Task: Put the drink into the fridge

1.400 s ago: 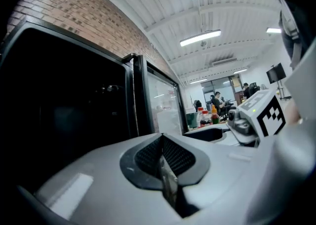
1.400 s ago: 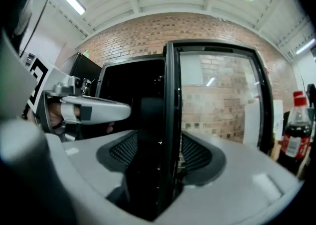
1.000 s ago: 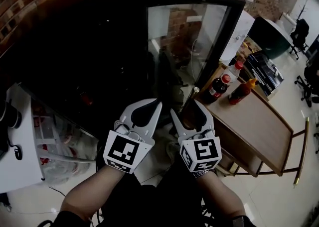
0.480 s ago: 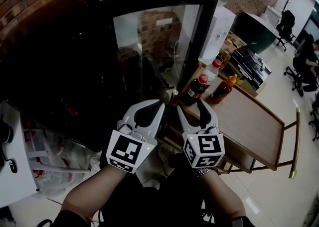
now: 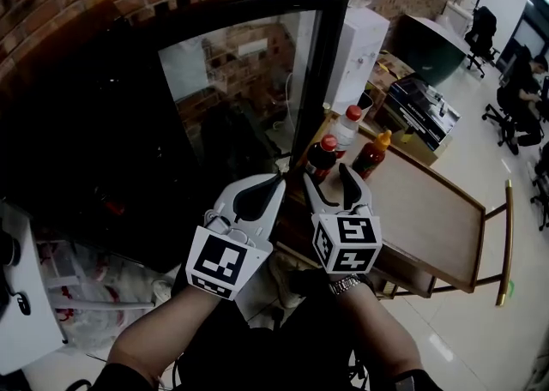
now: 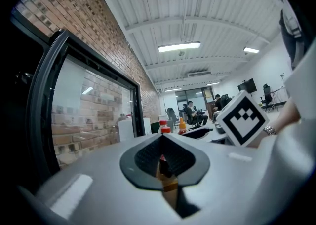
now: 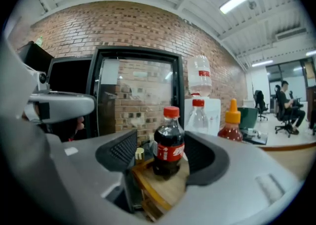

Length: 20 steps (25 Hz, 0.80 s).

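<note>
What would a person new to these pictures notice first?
The red-capped cola bottle on the wooden table stands ungripped before the right gripper, whose wide jaws have just been opening. Left of it rises the fridge's black-framed glass door.

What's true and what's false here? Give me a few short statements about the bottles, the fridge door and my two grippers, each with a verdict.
1. The dark cola bottle with a red cap stands on the wooden table. True.
2. The right gripper is clamped on that cola bottle. False: its jaws stand apart, having just opened further, with the bottle ahead of them, untouched.
3. The left gripper has its jaws together and holds nothing. True.
4. The red sauce bottle has a green cap. False: its pointed cap is orange.
5. The black-framed glass fridge door is shut. False: it stands swung open.
</note>
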### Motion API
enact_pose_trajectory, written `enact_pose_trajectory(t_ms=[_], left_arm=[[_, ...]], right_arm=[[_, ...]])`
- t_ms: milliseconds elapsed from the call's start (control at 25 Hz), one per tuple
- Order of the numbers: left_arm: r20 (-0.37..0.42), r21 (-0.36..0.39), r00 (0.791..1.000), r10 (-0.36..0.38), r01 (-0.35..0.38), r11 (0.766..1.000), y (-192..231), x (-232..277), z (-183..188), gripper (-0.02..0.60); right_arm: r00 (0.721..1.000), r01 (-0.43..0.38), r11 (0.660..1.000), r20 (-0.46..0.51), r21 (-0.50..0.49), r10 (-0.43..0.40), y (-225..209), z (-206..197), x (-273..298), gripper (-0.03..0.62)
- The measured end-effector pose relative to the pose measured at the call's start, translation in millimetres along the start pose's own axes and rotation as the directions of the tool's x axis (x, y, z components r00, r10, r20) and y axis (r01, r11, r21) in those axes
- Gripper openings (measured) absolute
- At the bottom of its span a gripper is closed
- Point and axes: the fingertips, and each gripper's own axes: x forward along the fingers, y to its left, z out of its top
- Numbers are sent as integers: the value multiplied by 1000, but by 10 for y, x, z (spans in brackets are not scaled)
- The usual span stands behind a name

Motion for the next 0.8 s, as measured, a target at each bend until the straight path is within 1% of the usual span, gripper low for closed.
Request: enact_pose_trajectory(t_ms=[120, 320, 400, 440, 520, 640, 800], left_arm=[[3, -15, 1000, -1, 1, 1000, 3, 66, 25, 5], [-18, -1, 1000, -25, 25, 1000, 16, 176, -63, 5], [-19, -11, 999, -26, 25, 1000, 25, 215, -58, 5], [-19, -15, 999, -26, 26, 1000, 32, 232, -61, 5], [-24, -13, 999, -29, 29, 999, 52, 263, -88, 5], [-21, -31, 1000, -23, 22, 999, 88, 306, -88, 5], [-35, -7, 999, -33, 33, 999, 112, 328, -151, 5]], right_arm=[[1000, 4, 1000, -20, 12, -4, -45, -35, 95, 299], [999, 9, 1000, -54, 28, -8, -111, -98, 255, 302], [998, 15, 999, -68, 29, -13, -137, -125, 309, 306], [997, 17, 999, -75, 31, -15, -148, -140, 334, 321], [996, 17, 999, -83, 34, -14, -165, -163, 384, 321], [996, 15, 999, -90, 34, -11, -186, -179, 456, 321], [994, 9, 999, -107, 34, -5, -191, -210, 509, 321]])
